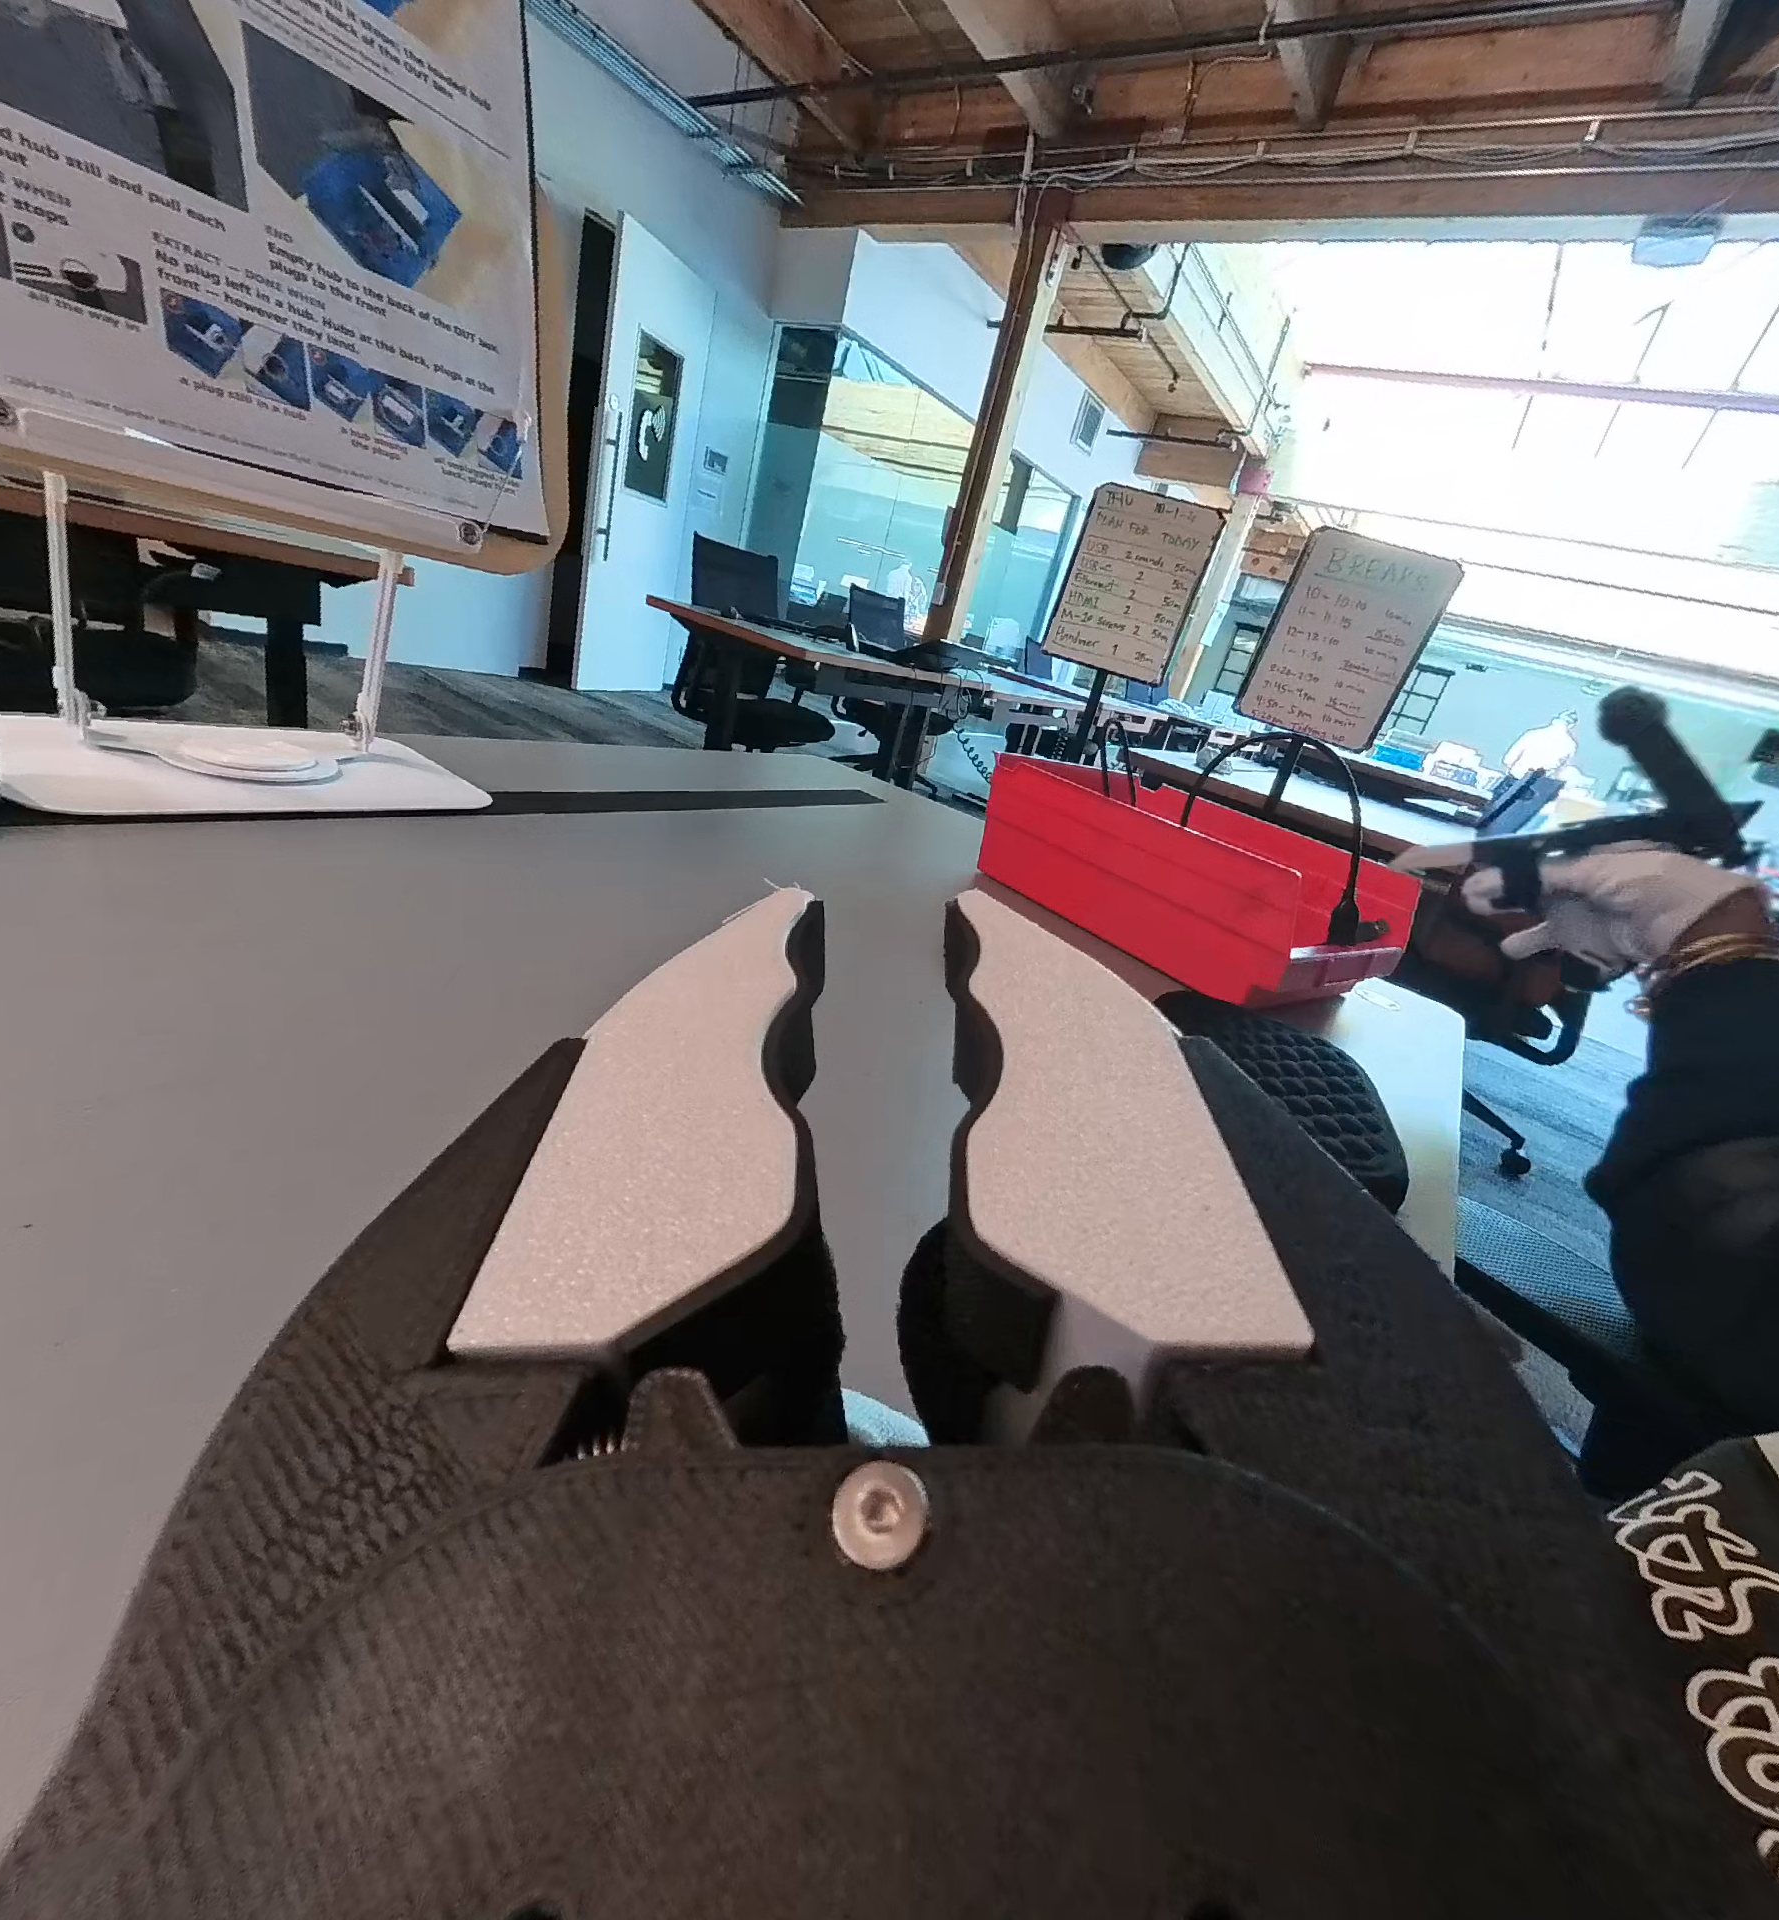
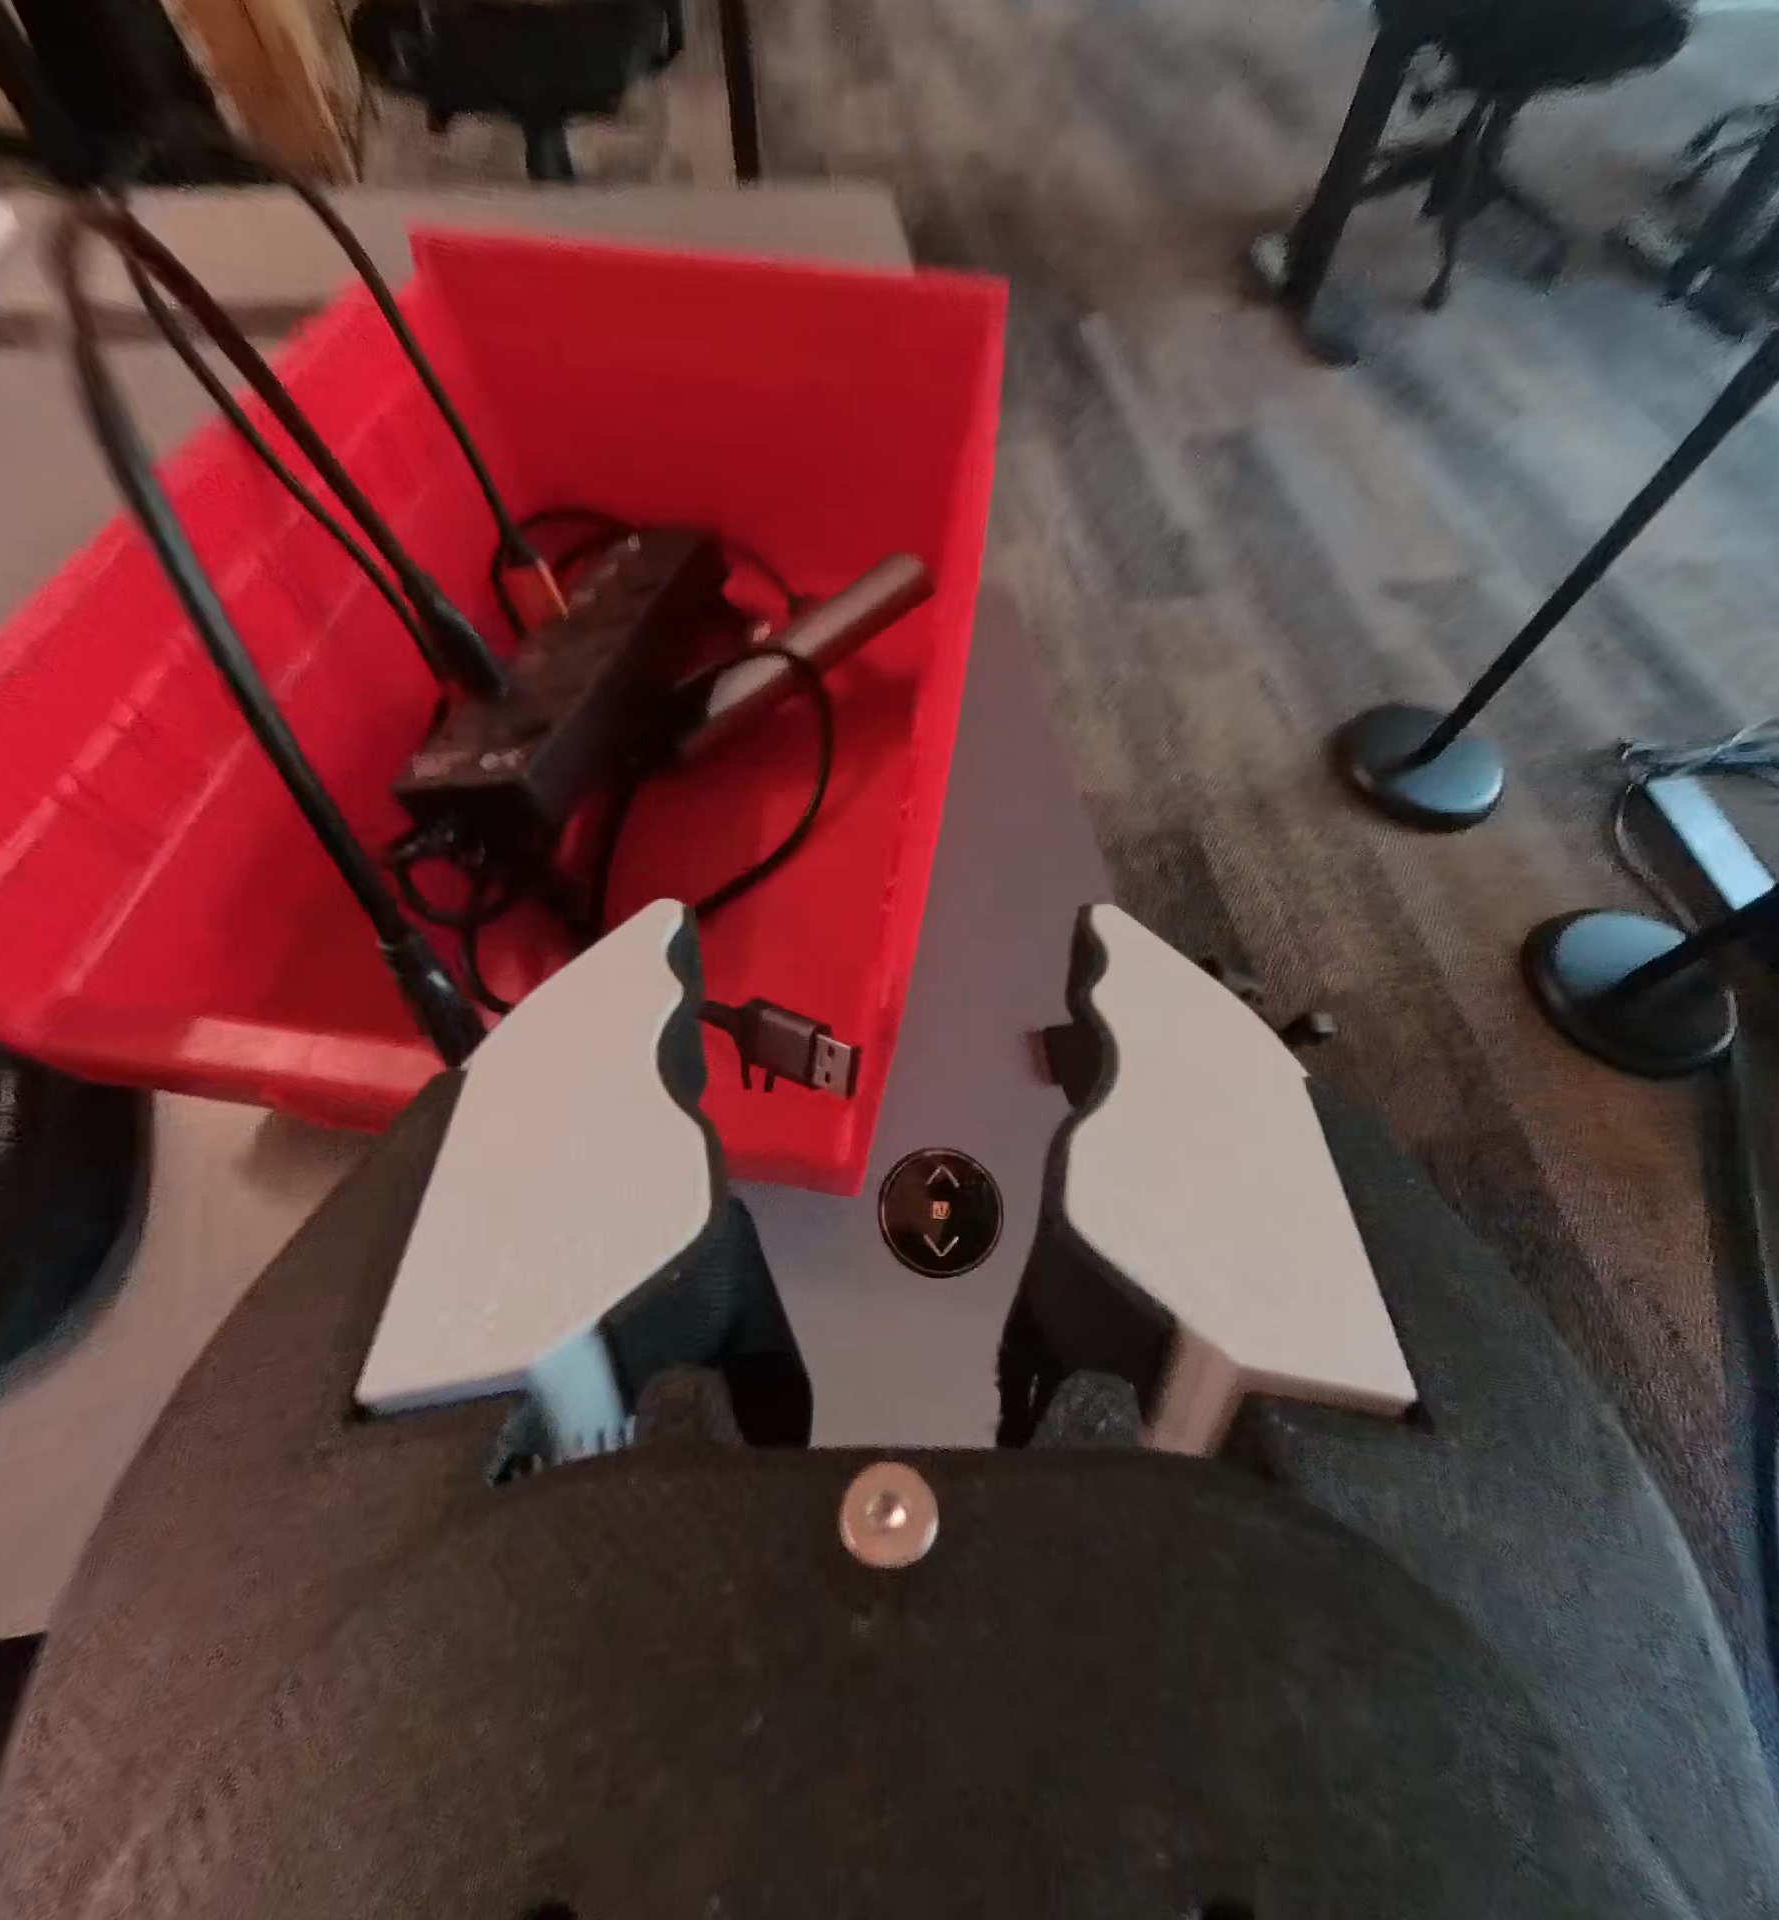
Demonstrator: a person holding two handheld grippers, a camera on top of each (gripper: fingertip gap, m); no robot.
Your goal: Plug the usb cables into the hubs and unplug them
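The right gripper (image 2: 880,997) hangs spread and empty over a red bin (image 2: 719,416) on the desk (image 2: 978,790), where a black hub (image 2: 563,675) apparently has cables plugged in and one USB plug (image 2: 807,1055) loose; the left gripper (image 1: 883,935) idles, jaws apart

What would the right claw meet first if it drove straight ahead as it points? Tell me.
Probably the grey tabletop beside the red bin. The right claw, open and empty, aims down past the bin's right wall; the loose USB plug lies just left of that line. Depth is uncertain.
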